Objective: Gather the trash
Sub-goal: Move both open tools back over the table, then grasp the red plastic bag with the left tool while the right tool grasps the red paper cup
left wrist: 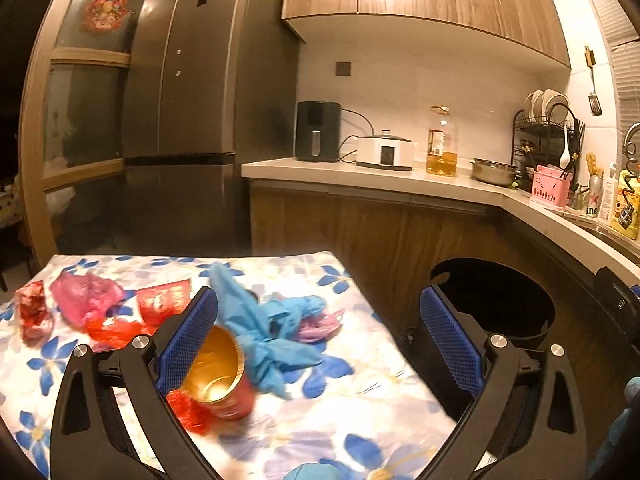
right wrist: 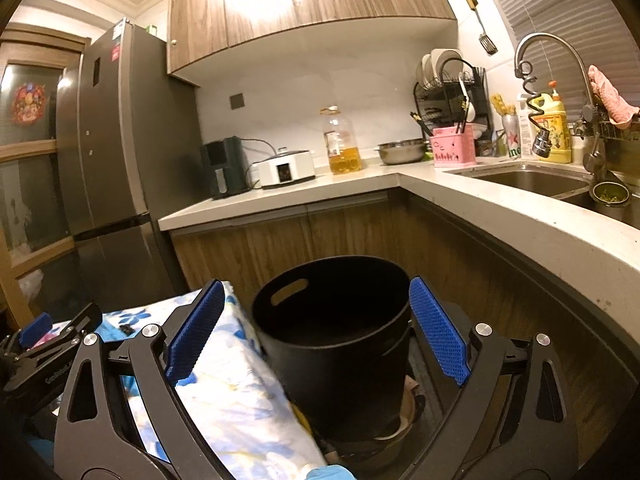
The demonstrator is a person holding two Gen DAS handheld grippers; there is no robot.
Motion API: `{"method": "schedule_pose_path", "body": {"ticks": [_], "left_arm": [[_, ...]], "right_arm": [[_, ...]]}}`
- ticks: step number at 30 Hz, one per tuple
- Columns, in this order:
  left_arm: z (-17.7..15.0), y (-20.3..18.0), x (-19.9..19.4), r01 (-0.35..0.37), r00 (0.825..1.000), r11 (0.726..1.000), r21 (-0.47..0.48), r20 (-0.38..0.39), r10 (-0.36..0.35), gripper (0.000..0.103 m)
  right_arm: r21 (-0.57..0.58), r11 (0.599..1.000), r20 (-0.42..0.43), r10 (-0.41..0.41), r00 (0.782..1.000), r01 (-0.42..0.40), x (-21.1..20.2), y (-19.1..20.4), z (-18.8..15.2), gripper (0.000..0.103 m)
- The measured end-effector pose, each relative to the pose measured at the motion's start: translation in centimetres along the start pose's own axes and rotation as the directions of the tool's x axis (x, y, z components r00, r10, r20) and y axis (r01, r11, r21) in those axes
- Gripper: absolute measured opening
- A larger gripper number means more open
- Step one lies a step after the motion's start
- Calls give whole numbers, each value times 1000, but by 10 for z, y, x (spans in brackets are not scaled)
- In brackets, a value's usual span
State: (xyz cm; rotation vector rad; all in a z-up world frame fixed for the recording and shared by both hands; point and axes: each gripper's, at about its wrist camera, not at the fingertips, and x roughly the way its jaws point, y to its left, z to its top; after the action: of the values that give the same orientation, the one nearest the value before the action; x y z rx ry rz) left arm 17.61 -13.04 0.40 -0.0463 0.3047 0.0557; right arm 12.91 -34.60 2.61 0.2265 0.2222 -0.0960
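Note:
On the flowered tablecloth (left wrist: 352, 408) lies trash: a red can (left wrist: 224, 376) on its side with its gold inside showing, crumpled blue gloves (left wrist: 268, 324), a pink bag (left wrist: 86, 296), red wrappers (left wrist: 120, 326) and a red packet (left wrist: 164, 300). My left gripper (left wrist: 320, 340) hangs open above the cloth, its left pad just in front of the can, nothing held. A black bin (right wrist: 332, 336) stands on the floor right of the table. My right gripper (right wrist: 316, 328) is open, its pads either side of the bin in the picture, empty.
The table's corner (right wrist: 240, 380) lies left of the bin. A kitchen counter (right wrist: 500, 208) curves behind and to the right, with a sink (right wrist: 528, 180), a dish rack (right wrist: 448, 96), an oil bottle (right wrist: 340, 144) and appliances. A dark fridge (left wrist: 192, 120) stands at the left.

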Motion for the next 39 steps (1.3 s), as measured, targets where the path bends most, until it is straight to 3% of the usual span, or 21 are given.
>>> {"method": "schedule_pose_path", "body": {"ticks": [13,23,30,39], "left_arm": [[-16,54,-25,-108,994,994,-8,-15,108,97],[-28,110,-35,-223,975,973,-55,3,224,97],[-42,146,-18,-296,955,952,-76,-45,293,97],[-55,162,27,-308,944,949,-64,-142,297,91]], "right_arm": [[-55,994,-16,89,996,-90,-20,49,-24,92],[-67,984,-55,163,985,-167,-17,83,-39,92],[-81,976,-81,194,978,-200,-12,101,-48,92],[-83,973,-103,206,973,-215,1,114,-53,92]]}}
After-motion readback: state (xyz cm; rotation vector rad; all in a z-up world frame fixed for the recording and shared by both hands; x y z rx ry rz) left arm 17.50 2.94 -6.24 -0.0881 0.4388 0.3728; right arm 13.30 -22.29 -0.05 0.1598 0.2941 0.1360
